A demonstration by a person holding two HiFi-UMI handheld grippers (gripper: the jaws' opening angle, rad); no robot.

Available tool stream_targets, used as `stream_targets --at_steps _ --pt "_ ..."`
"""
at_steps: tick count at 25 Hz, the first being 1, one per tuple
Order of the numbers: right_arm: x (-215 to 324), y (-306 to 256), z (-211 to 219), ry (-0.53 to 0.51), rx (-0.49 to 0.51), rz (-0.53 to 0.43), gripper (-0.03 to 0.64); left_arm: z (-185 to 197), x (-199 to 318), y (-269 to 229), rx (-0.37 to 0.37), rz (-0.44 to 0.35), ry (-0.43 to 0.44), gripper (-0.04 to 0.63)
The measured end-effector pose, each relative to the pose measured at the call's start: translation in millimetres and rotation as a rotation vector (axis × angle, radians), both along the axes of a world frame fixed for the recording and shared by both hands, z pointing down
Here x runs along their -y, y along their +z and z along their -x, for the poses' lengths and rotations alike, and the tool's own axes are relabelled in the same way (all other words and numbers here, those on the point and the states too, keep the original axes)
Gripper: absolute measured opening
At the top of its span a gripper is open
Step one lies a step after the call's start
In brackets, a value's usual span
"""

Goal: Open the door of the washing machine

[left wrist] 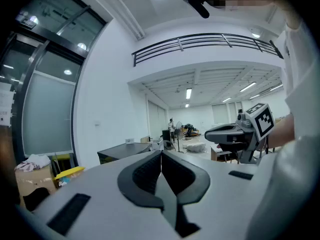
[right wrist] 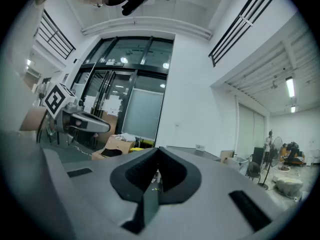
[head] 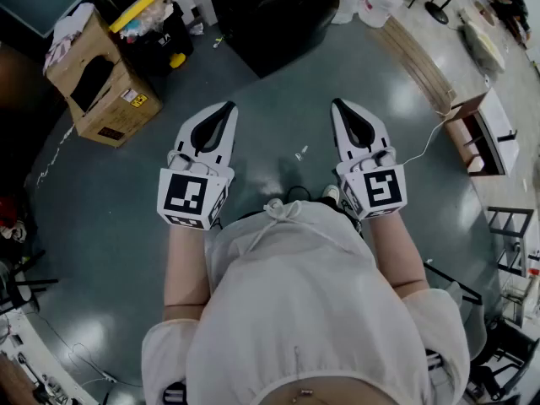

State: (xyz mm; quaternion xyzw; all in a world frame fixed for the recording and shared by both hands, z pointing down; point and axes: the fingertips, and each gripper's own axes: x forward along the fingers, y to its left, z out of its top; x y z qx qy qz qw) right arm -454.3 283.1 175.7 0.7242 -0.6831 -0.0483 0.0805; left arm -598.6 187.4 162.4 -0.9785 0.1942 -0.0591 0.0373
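A dark boxy machine point(head: 272, 13) stands on the floor ahead of me; its top point(left wrist: 125, 151) shows in the left gripper view, and I see no door on it from here. My left gripper point(head: 229, 106) is held level over the floor, jaws closed tip to tip point(left wrist: 161, 153), nothing between them. Beside it, my right gripper point(head: 336, 104) is also shut and empty point(right wrist: 159, 149). Both tips stop well short of the machine. Each gripper shows in the other's view: the right gripper point(left wrist: 227, 132) and the left gripper point(right wrist: 85, 123).
A cardboard box point(head: 99, 83) and a black bin with a yellow lid point(head: 152, 19) stand at the far left. Wooden planks point(head: 418, 57) and a small wooden cabinet point(head: 485, 133) are at the right. A white cable point(head: 426, 146) runs over the grey floor point(head: 278, 133).
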Motion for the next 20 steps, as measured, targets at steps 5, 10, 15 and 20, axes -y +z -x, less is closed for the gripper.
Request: stream_targets --at_steps 5,10,15,20 --pt "3.1 2.9 0.7 -0.002 0.015 0.004 0.000 4.2 6.5 3.6 -0.008 0.029 -0.015 0.021" --pt "11.2 7.1 5.5 -0.013 0.013 0.014 0.000 8.2 12.5 6.5 0.004 0.032 -0.024 0.021" --pt "24.4 9.1 -0.1 0.042 0.047 -0.035 -0.002 10.4 26.1 15.3 -0.001 0.056 -0.027 0.021" --pt "48.1 7.9 -14.9 0.046 0.109 -0.040 0.479 6.2 43.1 21.6 0.005 0.071 -0.032 0.021"
